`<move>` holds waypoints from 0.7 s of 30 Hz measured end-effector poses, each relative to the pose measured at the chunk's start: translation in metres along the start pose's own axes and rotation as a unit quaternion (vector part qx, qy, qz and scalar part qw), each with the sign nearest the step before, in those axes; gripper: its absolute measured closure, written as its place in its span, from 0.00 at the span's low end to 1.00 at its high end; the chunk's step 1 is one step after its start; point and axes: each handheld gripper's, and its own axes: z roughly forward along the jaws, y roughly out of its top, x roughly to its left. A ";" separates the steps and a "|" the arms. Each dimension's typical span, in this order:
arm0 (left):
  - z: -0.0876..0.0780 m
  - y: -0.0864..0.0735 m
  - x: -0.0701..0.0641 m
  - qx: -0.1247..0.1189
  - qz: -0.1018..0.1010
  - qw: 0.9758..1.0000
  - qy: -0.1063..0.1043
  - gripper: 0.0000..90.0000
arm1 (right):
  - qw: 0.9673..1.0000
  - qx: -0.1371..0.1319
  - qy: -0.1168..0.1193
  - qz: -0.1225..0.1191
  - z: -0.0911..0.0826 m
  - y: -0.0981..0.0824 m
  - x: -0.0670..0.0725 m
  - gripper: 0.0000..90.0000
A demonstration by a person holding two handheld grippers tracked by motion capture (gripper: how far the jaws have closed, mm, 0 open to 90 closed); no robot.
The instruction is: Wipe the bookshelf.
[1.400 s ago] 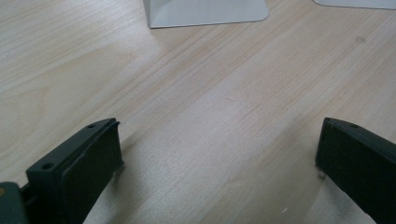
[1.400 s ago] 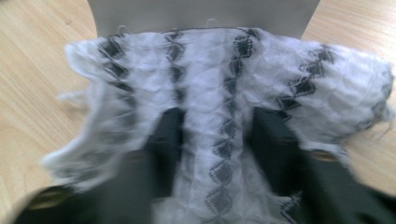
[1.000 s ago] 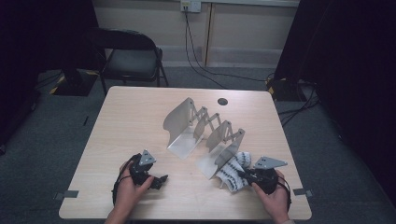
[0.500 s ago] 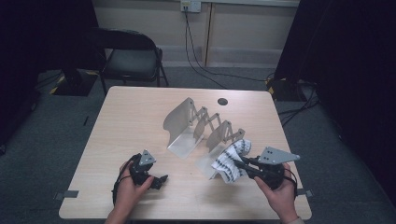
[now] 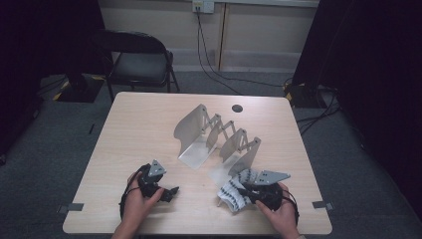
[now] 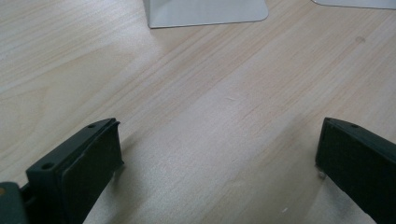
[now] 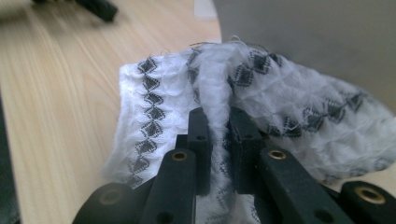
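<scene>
A table (image 5: 139,129) is seen bearing a metal rack (image 5: 219,142) near its middle. Just in front of the rack's right end, a white patterned cloth (image 5: 236,191) is clamped between the right gripper's (image 5: 249,190) jaws. The left gripper (image 5: 169,191) is held with jaws wide apart above bare wood.

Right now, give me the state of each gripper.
Left gripper: open, nothing between its jaws, resting on the table.
Right gripper: closed on the white patterned cloth.
</scene>
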 end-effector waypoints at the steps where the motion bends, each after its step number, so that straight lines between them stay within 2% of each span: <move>1: 0.000 0.000 0.000 0.000 0.000 1.000 0.000 0.00 | 1.000 0.009 -0.002 0.000 0.004 -0.003 -0.001 0.90; 6: 0.000 0.000 0.000 0.000 0.000 1.000 0.000 0.00 | 1.000 0.010 -0.001 0.011 0.007 -0.008 -0.003 0.90; 9: 0.000 0.000 0.000 0.000 0.000 1.000 0.000 0.00 | 1.000 -0.002 -0.003 0.010 -0.002 -0.004 -0.002 0.90; 14: 0.000 0.000 0.000 0.000 0.000 1.000 0.000 0.00 | 0.999 -0.049 -0.013 0.001 -0.035 0.013 0.001 0.90; 18: 0.000 0.000 0.000 0.000 0.000 1.000 0.000 0.00 | 0.995 -0.097 -0.027 -0.016 -0.071 0.042 0.004 0.90; 21: 0.000 0.000 0.000 0.000 0.000 1.000 0.000 0.00 | 0.992 -0.118 -0.034 -0.033 -0.087 0.066 0.005 0.90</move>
